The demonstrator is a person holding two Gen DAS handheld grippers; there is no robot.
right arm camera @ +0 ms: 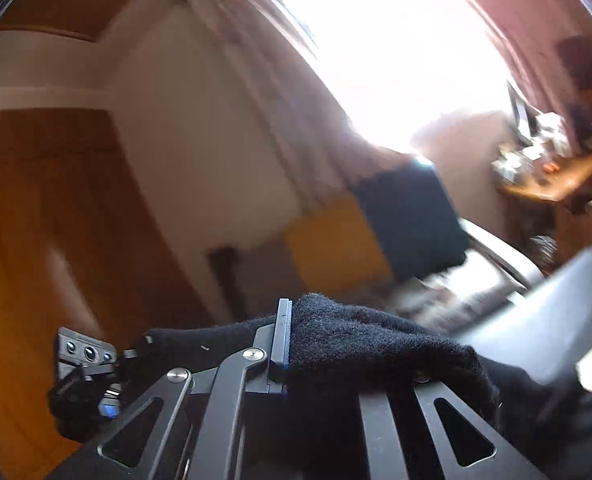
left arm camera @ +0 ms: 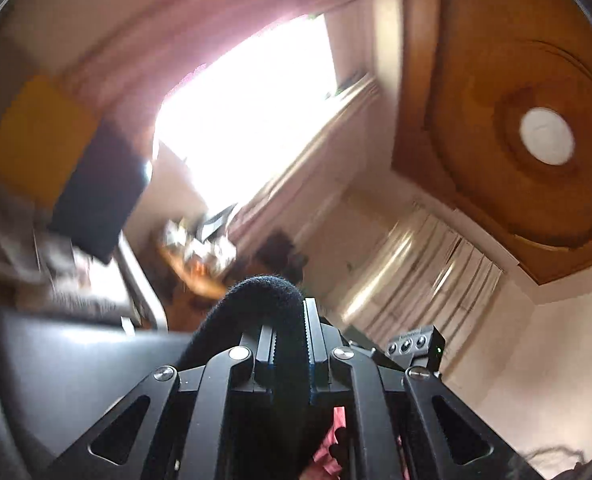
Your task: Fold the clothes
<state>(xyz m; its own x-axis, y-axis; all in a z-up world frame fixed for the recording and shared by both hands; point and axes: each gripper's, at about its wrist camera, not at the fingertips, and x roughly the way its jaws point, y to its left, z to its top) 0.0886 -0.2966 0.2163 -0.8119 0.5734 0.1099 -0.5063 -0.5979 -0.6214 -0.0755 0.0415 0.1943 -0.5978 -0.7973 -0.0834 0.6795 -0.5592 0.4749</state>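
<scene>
Both views are blurred and look level across the room. In the left wrist view my left gripper (left arm camera: 292,320) is shut on a black fleece garment (left arm camera: 264,292), which bulges up in a loop between and left of the fingers. In the right wrist view my right gripper (right arm camera: 296,332) is shut on the same black garment (right arm camera: 367,340). The cloth drapes over the right finger and stretches left toward the other gripper's black housing (right arm camera: 84,354). That same kind of housing shows at the right of the left wrist view (left arm camera: 415,344). Only the left finger (right arm camera: 282,328) of my right gripper shows.
A bright window (left arm camera: 248,112) with curtains faces me. Yellow (right arm camera: 331,236) and dark blue (right arm camera: 411,216) cushions sit on a seat beside a cluttered wooden table (right arm camera: 547,180). A glossy black surface (left arm camera: 76,368) lies below. Pink cloth (left arm camera: 331,440) shows under the left gripper. A wooden door (right arm camera: 36,220) stands at the left.
</scene>
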